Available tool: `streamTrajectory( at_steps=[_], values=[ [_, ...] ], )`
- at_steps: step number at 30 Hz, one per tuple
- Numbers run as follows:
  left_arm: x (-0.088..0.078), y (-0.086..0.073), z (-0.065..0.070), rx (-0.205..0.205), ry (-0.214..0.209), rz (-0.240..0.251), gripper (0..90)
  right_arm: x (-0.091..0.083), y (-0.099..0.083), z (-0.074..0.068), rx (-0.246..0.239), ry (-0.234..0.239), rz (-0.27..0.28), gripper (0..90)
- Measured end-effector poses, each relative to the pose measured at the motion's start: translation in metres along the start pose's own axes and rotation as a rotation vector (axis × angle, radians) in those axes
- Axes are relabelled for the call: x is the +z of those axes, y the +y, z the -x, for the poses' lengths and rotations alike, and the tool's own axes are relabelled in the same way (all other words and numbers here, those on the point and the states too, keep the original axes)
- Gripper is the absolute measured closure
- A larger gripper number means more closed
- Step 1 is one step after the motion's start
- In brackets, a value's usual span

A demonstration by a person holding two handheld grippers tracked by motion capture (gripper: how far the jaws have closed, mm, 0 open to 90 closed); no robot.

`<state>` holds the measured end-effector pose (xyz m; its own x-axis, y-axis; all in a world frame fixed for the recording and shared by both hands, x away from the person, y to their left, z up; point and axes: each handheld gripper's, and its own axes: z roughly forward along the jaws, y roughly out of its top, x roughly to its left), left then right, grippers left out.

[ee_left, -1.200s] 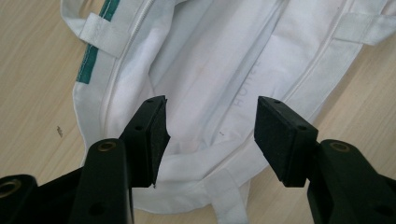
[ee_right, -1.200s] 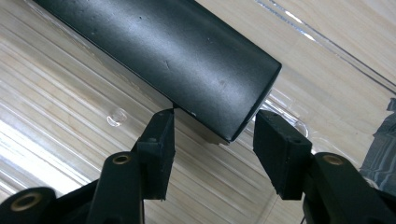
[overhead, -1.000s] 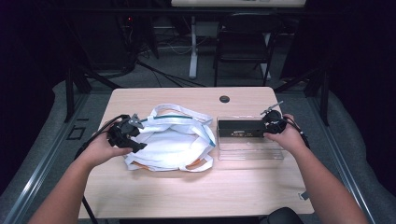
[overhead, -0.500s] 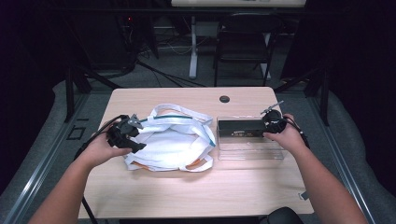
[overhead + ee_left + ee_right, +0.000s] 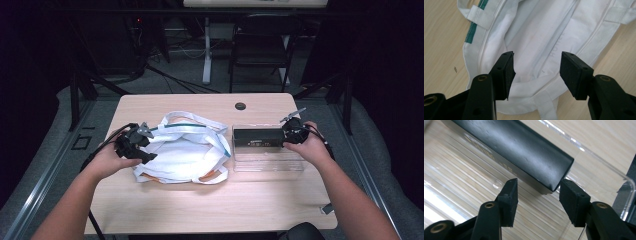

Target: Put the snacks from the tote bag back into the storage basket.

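High view has the white tote bag (image 5: 182, 152) lying flat mid-table, the left gripper (image 5: 141, 146) parked at its near-left edge, jaws spread over the cloth and pinching nothing. Over to the right gripper (image 5: 289, 134): it lines up on the end of the black box (image 5: 257, 138) in the clear tray (image 5: 267, 162), jaws just narrowing, one pad possibly brushing its corner (hard to call), no grip yet.

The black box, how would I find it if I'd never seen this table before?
Start at the wooden table and look to its right half, where a clear plastic tray lies. The black box sits in the tray along its far side, at the right gripper. It is long, dark and hard-edged, unlike the soft white bag to its left.
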<state>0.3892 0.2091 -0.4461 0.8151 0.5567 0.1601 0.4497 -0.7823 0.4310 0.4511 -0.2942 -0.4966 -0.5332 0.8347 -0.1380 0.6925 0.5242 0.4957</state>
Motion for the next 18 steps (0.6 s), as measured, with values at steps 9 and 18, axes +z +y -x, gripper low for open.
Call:
streamTrajectory(
  at_steps=[9,18],
  values=[
    [0.0,0.0,0.001,0.005,-0.006,0.012,45.4,-0.021,0.005,-0.009,-0.01,0.017,0.043,52.8],
    [-0.003,-0.003,-0.001,-0.008,-0.001,0.017,46.0,-0.035,0.006,-0.017,0.0,0.045,0.062,56.9]
  ],
)
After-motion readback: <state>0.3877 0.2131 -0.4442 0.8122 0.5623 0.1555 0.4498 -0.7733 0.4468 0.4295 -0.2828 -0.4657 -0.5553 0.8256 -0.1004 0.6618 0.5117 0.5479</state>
